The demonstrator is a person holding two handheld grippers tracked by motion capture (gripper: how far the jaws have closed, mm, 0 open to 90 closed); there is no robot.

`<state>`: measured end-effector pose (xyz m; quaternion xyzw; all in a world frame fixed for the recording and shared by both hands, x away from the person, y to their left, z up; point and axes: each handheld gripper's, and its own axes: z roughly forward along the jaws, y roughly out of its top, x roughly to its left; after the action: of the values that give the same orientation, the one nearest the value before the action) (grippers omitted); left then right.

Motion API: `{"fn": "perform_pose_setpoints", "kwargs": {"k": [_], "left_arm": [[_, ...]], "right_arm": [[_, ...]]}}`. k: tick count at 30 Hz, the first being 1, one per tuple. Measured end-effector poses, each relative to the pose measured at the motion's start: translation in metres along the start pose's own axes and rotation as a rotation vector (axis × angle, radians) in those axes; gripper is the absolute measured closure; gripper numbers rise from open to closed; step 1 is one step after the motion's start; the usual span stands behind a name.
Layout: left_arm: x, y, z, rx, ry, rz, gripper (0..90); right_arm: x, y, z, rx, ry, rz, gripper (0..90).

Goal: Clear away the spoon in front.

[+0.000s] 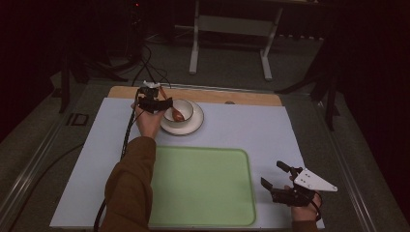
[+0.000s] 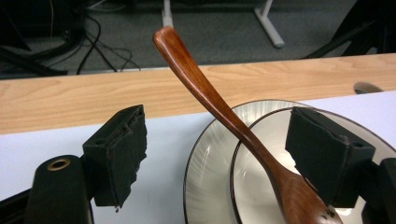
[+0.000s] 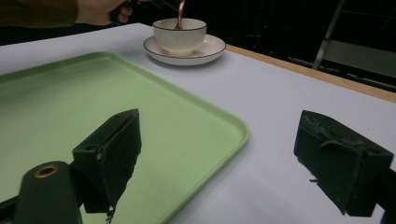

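From the high view we see our left gripper (image 1: 153, 100) reached to the far side of the table (image 1: 251, 130), right at the bowl (image 1: 178, 110) that sits on its saucer (image 1: 193, 126), with the wooden spoon (image 1: 177, 114) resting in the bowl; our right gripper (image 1: 286, 184) waits well apart at the near right corner, beside the green tray (image 1: 203, 186), its jaws spread and holding nothing. In the left gripper view the spoon's handle (image 2: 205, 93) rises slanting out of the bowl (image 2: 261, 163) and passes between our two jaws, which stand wide apart; the handle runs closer to the right jaw, and we cannot tell whether it touches. In the right gripper view the jaws again stand spread over the table's surface at the tray's corner (image 3: 233, 128), with bowl (image 3: 180, 35), saucer (image 3: 205, 49) and spoon far off. We judge the step in hand to be grasping the spoon, not yet pinched. The next move calls for centring the handle between the left jaws, closing firmly, then lifting without tipping the bowl.
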<state>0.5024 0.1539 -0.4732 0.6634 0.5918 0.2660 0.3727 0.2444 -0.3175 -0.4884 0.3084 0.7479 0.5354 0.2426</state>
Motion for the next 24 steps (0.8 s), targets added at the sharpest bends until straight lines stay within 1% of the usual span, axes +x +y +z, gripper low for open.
{"fn": "perform_pose_setpoints", "kwargs": {"k": [2,5,6,9,12,14,18,19,21,24], "left_arm": [[-0.001,0.001,0.004,-0.002,0.003,-0.027,22.4],[-0.002,0.001,0.008,-0.006,0.023,-0.075,22.4],[-0.002,0.001,0.009,-0.007,0.019,-0.09,22.4],[-0.001,0.0,0.013,-0.005,0.025,-0.099,24.4],[0.002,-0.002,0.015,0.01,0.041,-0.121,28.2],[0.003,-0.002,0.016,0.023,0.039,-0.117,30.5],[0.003,-0.003,0.015,0.02,0.017,-0.109,38.1],[0.002,-0.003,0.014,0.024,0.015,-0.103,40.6],[-0.001,-0.004,0.013,0.034,0.015,-0.072,46.0],[-0.004,-0.005,0.012,0.04,0.002,-0.057,54.0]], "right_arm": [[0.0,0.0,0.0,-0.003,0.002,0.002,14.6],[0.0,0.0,0.001,-0.01,0.015,0.008,14.6],[0.001,0.001,0.001,-0.009,0.018,0.003,14.6],[0.003,0.001,0.003,0.003,0.027,-0.011,14.6],[0.003,0.001,0.003,0.002,0.028,-0.008,14.6],[0.001,0.001,0.002,-0.003,0.024,-0.002,14.7],[-0.001,0.001,0.001,-0.005,0.018,0.008,14.8],[-0.001,0.001,0.001,-0.005,0.018,0.007,14.8],[-0.001,0.001,0.001,-0.004,0.02,0.006,14.9],[0.0,0.001,0.002,-0.002,0.023,0.004,14.9]]}}
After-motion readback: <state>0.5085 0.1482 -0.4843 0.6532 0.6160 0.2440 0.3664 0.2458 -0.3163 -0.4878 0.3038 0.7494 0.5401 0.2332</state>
